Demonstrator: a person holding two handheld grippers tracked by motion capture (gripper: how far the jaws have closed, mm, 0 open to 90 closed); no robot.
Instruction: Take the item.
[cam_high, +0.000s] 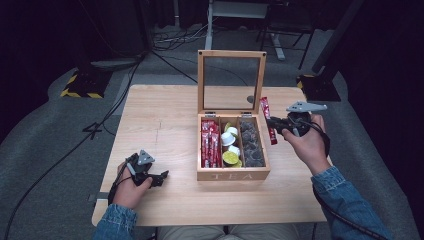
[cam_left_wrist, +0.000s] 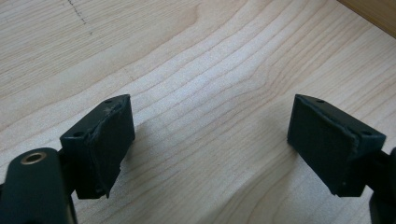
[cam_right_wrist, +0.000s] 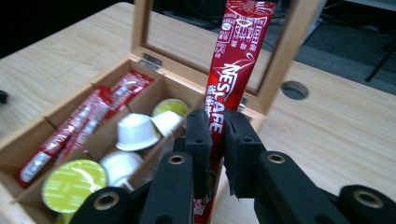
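Red and glossy, a coffee stick (cam_right_wrist: 236, 60) is clamped near its lower part between the jaws of the right gripper (cam_right_wrist: 215, 140), standing upright at the centre of the right gripper view. In the high view the same stick (cam_high: 266, 115) is seen just right of centre, beside the right wall of the wooden tea box (cam_high: 233, 175), with the right gripper (cam_high: 276, 122) held above the surface (cam_high: 160, 120). The lid of the box is propped open. Its left compartment is packed with more red sticks (cam_high: 210, 142), the middle one holds white and green capsules (cam_high: 230, 145), and the right one dark capsules (cam_high: 250, 142).

The left gripper (cam_high: 161, 177) is rested at the lower left of the high view; its jaws are spread wide with nothing between them, and bare wood is seen between its pads (cam_left_wrist: 105, 144).

Several risks can be judged from here. The stick is thin and slick, so it could slide or pivot in the grip if it is swung quickly. Its free upper end could be caught on the raised lid or the box wall and be bent or pulled loose. If it is released over the wrong compartment, it would land among the capsules.
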